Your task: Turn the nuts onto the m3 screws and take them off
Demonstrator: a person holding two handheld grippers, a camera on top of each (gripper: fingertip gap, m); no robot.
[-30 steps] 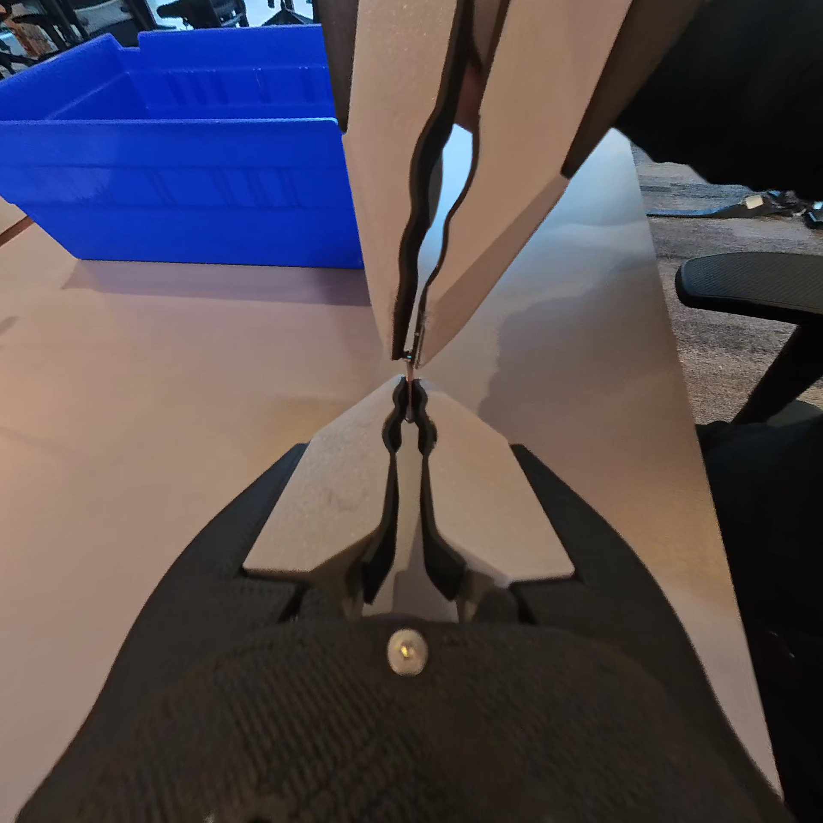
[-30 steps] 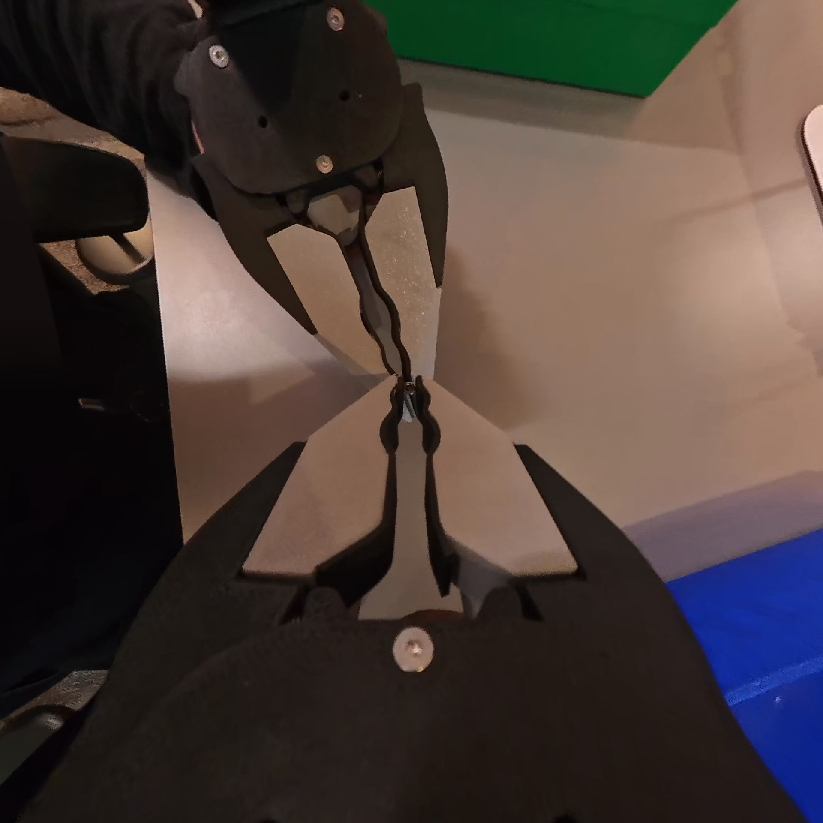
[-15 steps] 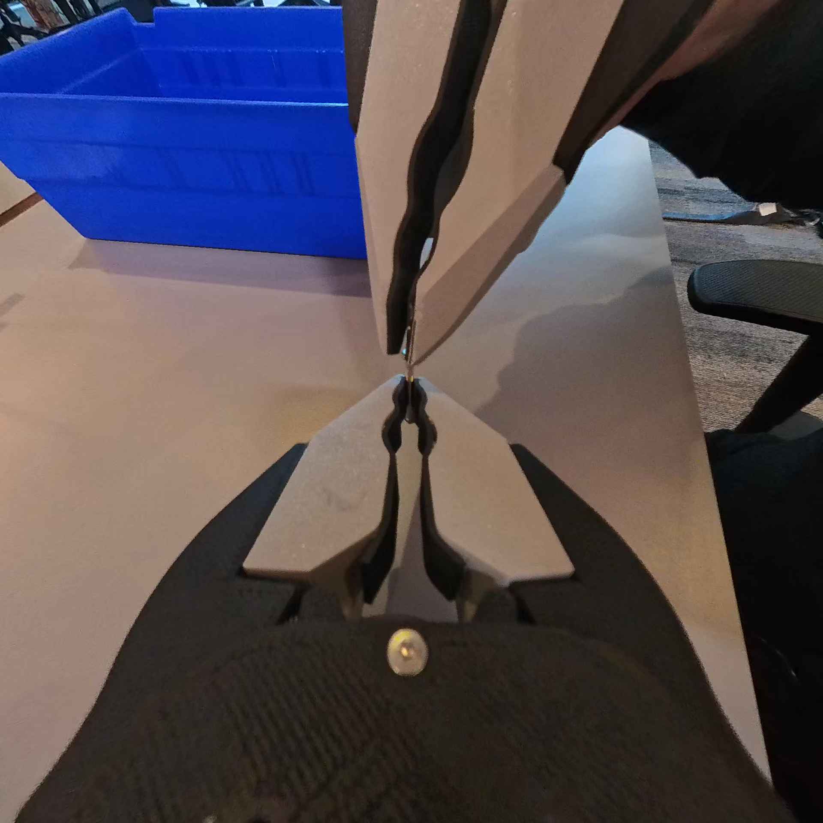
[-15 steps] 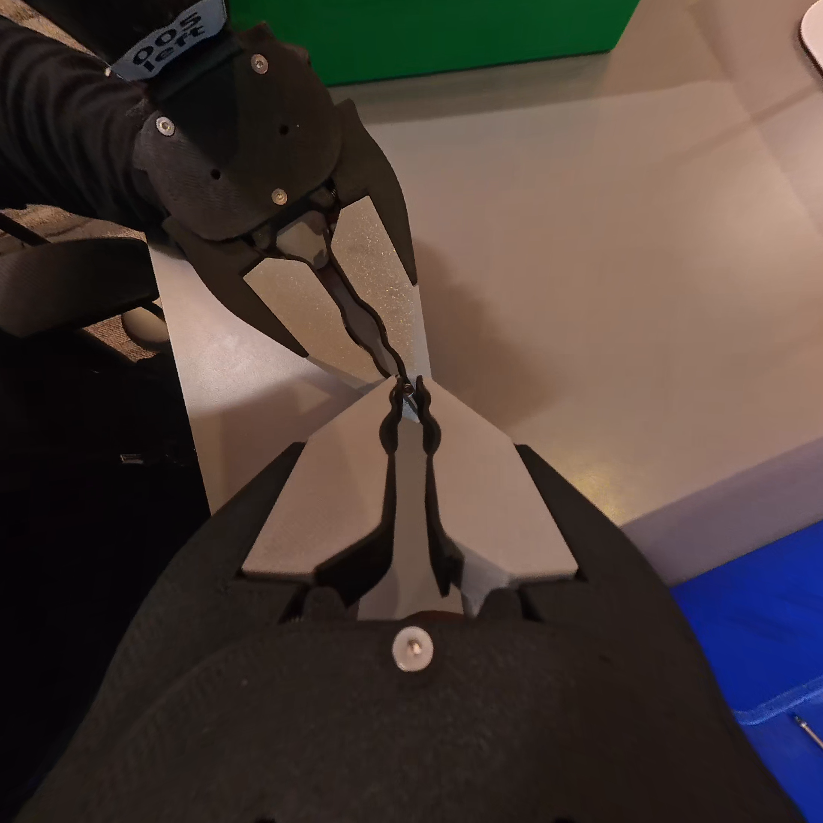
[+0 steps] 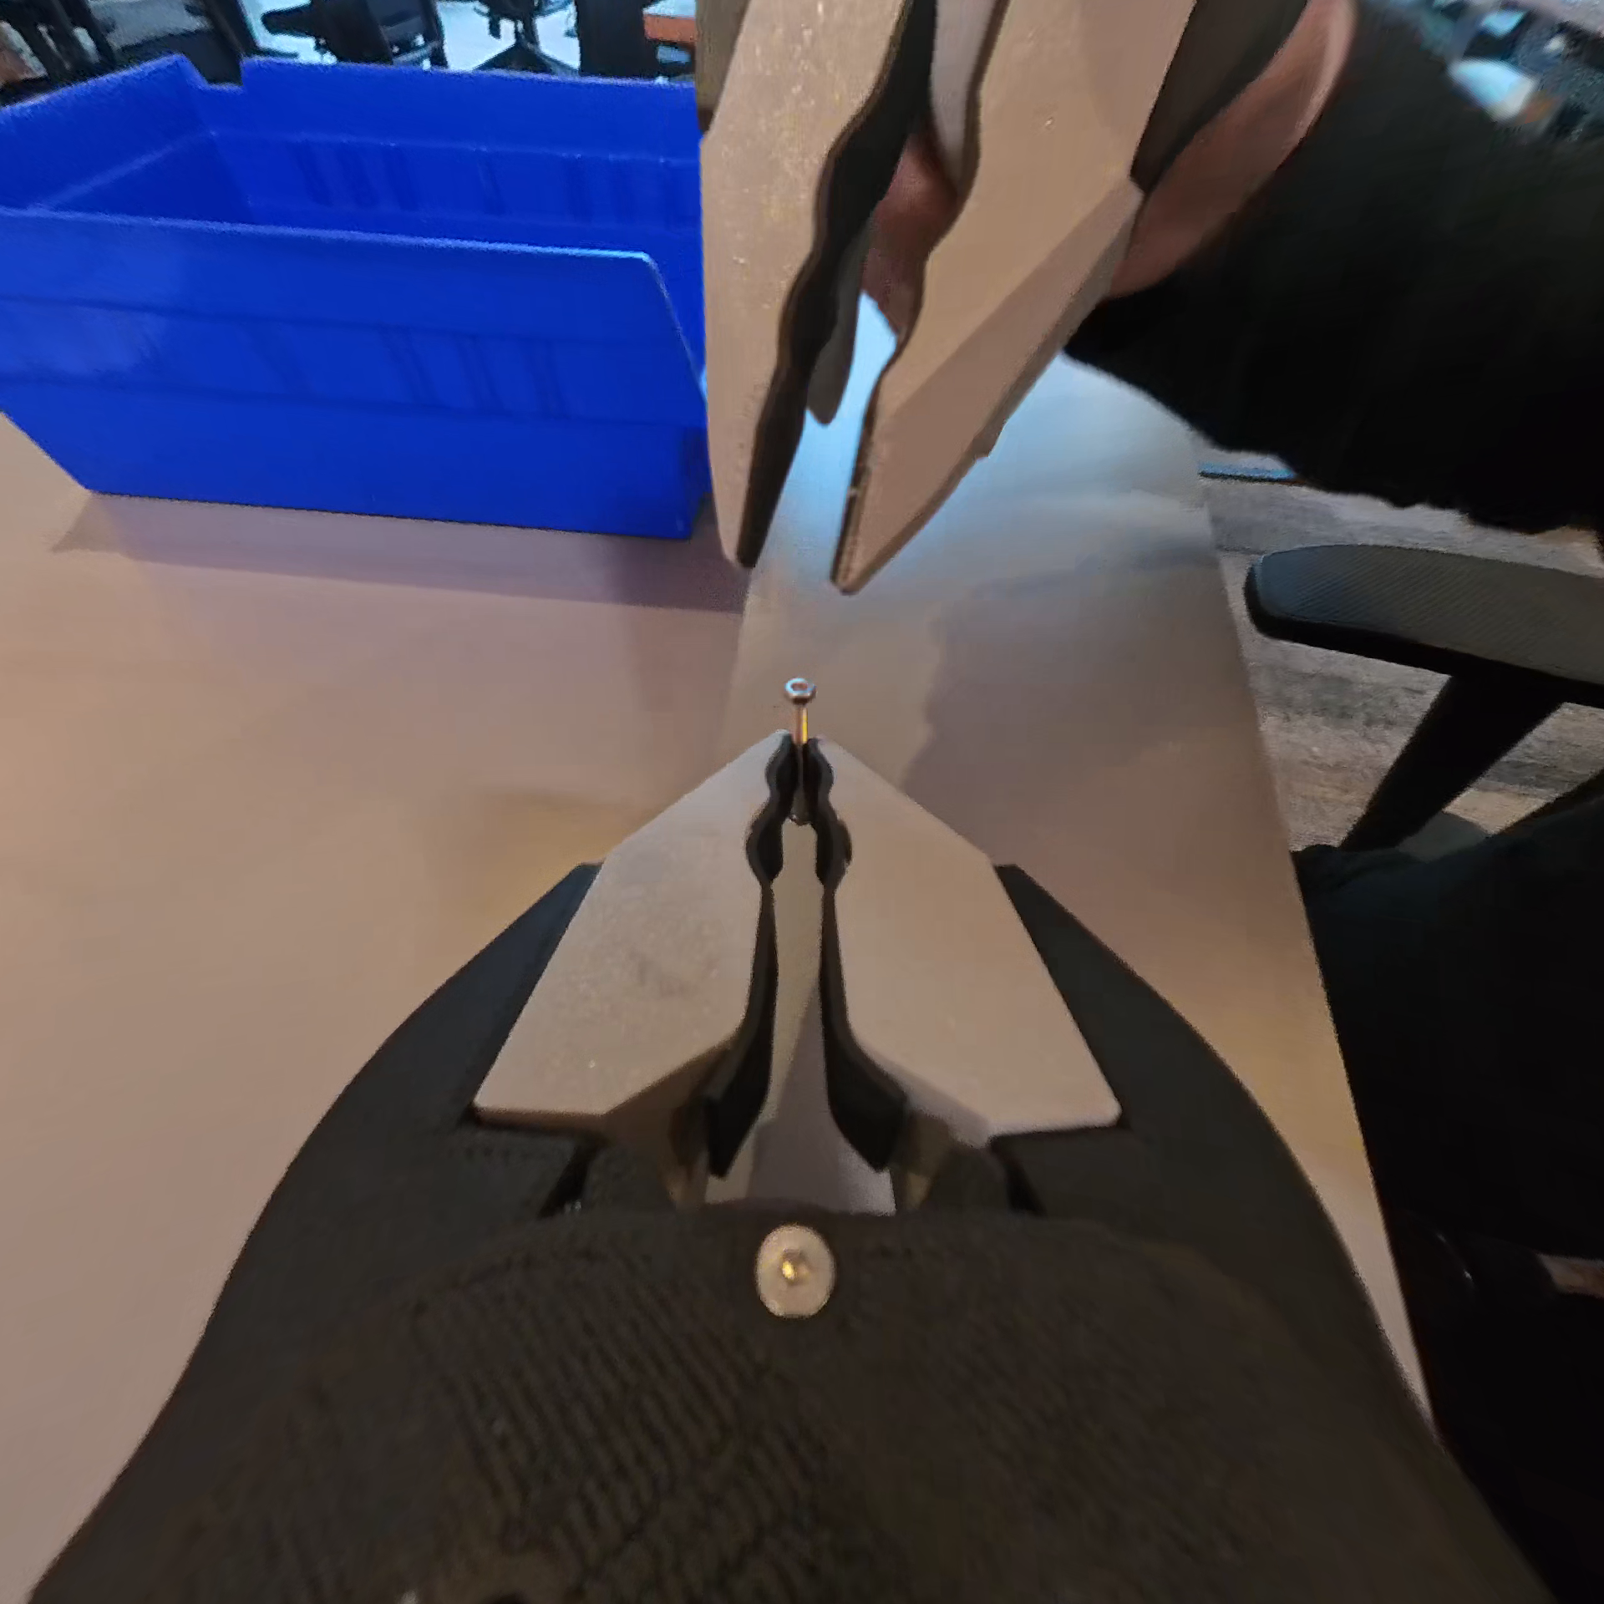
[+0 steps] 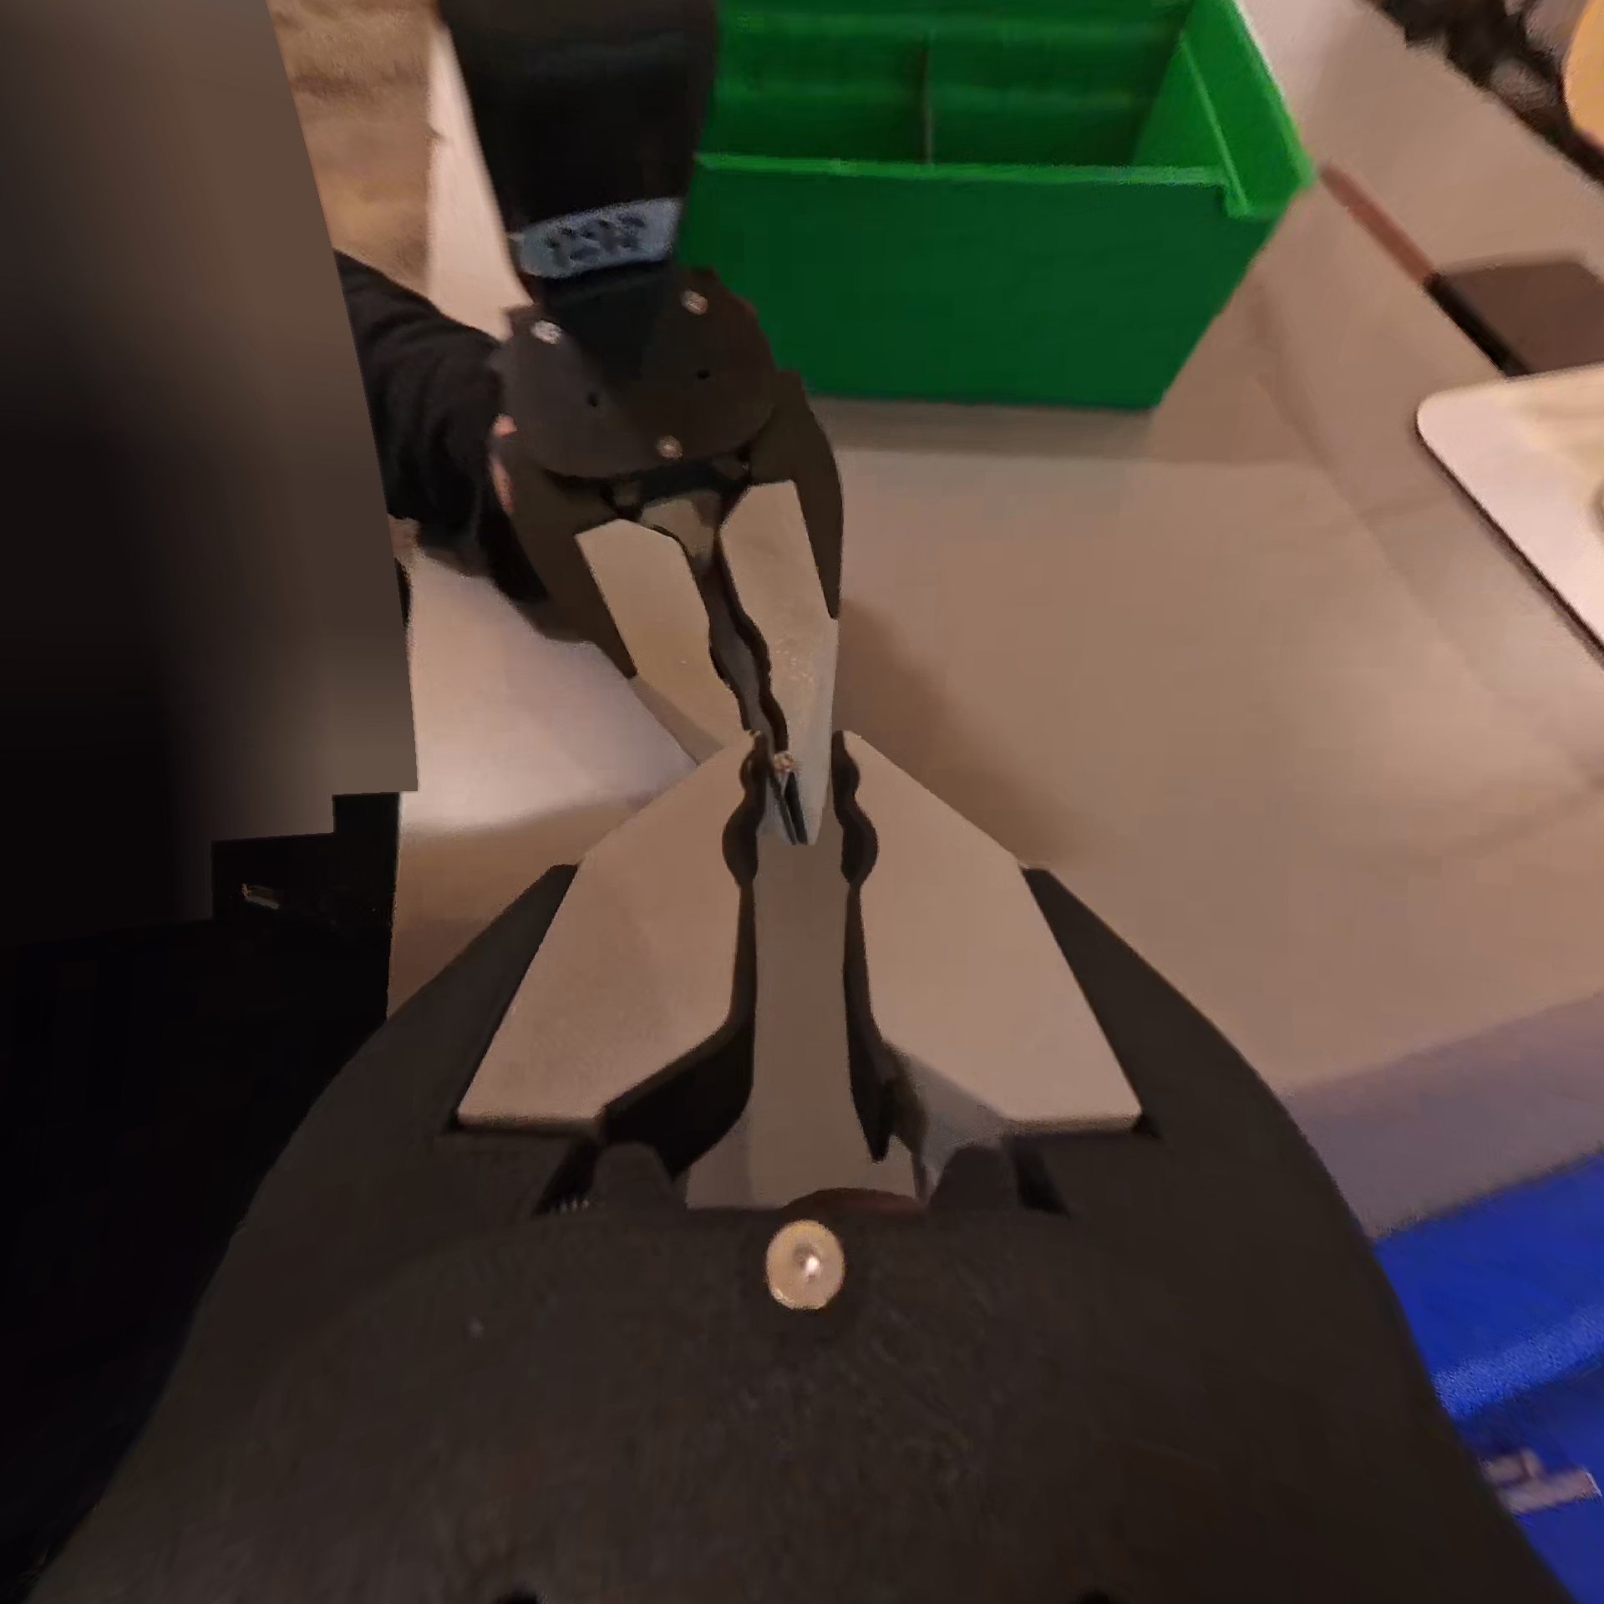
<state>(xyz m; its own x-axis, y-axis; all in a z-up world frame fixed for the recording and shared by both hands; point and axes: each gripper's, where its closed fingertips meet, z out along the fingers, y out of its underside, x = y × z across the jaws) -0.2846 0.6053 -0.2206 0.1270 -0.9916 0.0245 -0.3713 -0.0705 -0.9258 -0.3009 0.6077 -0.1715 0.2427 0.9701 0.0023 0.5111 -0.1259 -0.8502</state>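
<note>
Left hand-held gripper (image 5: 799,748) is pinching the m3 screw (image 5: 800,716), nut (image 5: 799,690) at its tip. Right hand-held gripper (image 5: 792,573) hangs just beyond, jaws slightly parted, empty. I'd line up square and regrip the nut lightly before twisting.

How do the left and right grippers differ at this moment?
The left gripper has its jaws shut on the screw, nut at its tip; the right gripper has its jaws apart and holds nothing. Left points up from below, right down from above. Both have grey fingers.
</note>
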